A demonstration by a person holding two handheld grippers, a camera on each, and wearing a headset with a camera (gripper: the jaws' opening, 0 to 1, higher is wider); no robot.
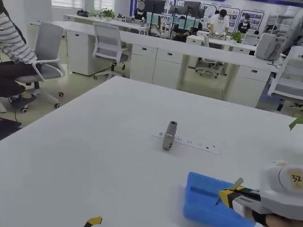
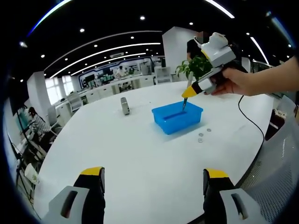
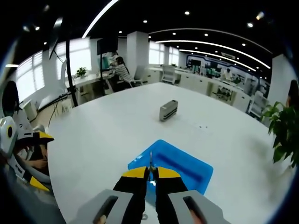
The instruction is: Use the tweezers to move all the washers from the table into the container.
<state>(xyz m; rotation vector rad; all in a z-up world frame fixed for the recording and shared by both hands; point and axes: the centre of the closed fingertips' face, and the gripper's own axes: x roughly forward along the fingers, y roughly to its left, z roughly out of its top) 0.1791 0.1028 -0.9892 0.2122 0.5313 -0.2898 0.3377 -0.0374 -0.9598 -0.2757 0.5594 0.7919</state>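
R gripper (image 3: 150, 173) was clamped on tweezers (image 3: 151, 161), tips over blue container (image 3: 189, 168) (washers (image 2: 202, 136) lay just beside it on table (image 2: 135, 149)); L gripper (image 2: 152, 179) gaped wide, empty.

Readable text, head view:

1. Number "32": dark digits on the pale round disc (image 1: 293, 178) on top of your right gripper (image 1: 227, 194). The picture's edge cuts the disc, so you cannot tell whether more characters follow.
2. Small dark marks in a row on the white strip (image 1: 191, 141) set flat in the table (image 1: 94, 156), just beside the small grey box (image 1: 169, 135). They are too small for you to read.
3. Posters (image 1: 251, 19) on the far wall. The print is blurred and not legible.

Both gripper views: you find nothing legible.
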